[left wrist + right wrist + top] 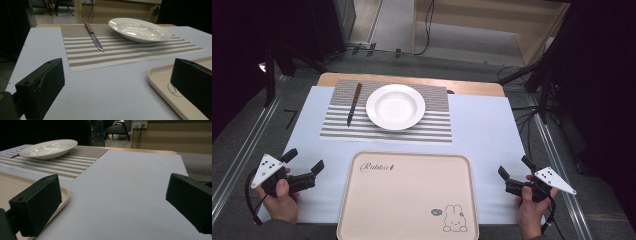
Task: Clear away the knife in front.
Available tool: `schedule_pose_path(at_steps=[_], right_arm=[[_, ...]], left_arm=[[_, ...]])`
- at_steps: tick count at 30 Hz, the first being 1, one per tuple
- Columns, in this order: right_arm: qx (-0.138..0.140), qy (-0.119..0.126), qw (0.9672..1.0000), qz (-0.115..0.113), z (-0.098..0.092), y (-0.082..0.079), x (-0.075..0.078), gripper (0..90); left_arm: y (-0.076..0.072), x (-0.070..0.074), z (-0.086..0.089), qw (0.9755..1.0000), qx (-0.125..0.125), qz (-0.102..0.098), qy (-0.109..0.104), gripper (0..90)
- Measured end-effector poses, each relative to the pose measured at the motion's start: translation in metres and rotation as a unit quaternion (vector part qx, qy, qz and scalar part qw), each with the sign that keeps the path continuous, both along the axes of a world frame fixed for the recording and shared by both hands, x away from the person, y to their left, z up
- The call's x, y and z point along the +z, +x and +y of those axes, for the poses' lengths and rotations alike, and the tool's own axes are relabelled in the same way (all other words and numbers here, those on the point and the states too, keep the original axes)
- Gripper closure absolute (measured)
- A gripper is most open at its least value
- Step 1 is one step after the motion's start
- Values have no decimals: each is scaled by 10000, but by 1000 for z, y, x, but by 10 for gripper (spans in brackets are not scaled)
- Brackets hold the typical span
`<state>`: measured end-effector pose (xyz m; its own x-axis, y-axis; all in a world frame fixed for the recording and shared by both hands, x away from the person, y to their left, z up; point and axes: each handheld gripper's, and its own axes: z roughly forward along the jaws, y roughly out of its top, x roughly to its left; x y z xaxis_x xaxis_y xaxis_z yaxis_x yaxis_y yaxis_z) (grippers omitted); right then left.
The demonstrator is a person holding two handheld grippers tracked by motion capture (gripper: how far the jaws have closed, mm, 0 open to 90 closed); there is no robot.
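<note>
A white deep plate (395, 106) (140, 29) (48, 148) rests on a striped placemat (437, 129) (120, 53) (75, 162) at the far middle of the table. Left of the plate lies a knife (354, 104) (94, 39) with a brown handle, its blade toward me. A beige tray (407, 200) (162, 80) (10, 185) with a rabbit drawing sits at the near edge. My left gripper (304, 163) (117, 85) hovers left of the tray, jaws wide open and holding nothing. My right gripper (514, 168) (112, 205) is right of the tray, open too.
The white table cover (482, 130) has bare room on both sides of the tray. Metal rails (242, 150) run along the table's left and right sides. Cables lie on the floor (512, 75) beyond the far edge.
</note>
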<state>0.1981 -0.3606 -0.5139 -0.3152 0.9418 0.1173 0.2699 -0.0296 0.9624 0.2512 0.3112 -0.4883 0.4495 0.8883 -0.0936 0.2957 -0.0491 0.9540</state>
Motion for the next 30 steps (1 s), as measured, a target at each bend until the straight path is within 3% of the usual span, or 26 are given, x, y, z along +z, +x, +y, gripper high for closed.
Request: schedule_pose_path(at_steps=[10,14,18,21,26,30], right_arm=[[87,-107,9999,0,3,2,-1,0],[151,-20,9999,-32,1,3,-1,0],[154,34,9999,-69,0,2,-2,0],[140,5,9999,-89,0,2,-2,0],[209,-119,9997,-98,4,2,-2,0],[203,-64,9997,-134,2,1,-2,0]], left_arm=[[1,0,0,10000,76,31,12,0],[2,1,-2,9999,115,84,91,0],[2,5,-1,9999,23,118,-12,0],[2,12,0,9999,83,109,47,0],[-1,29,0,9996,264,67,-47,0],[4,39,-4,9997,206,103,0,0]])
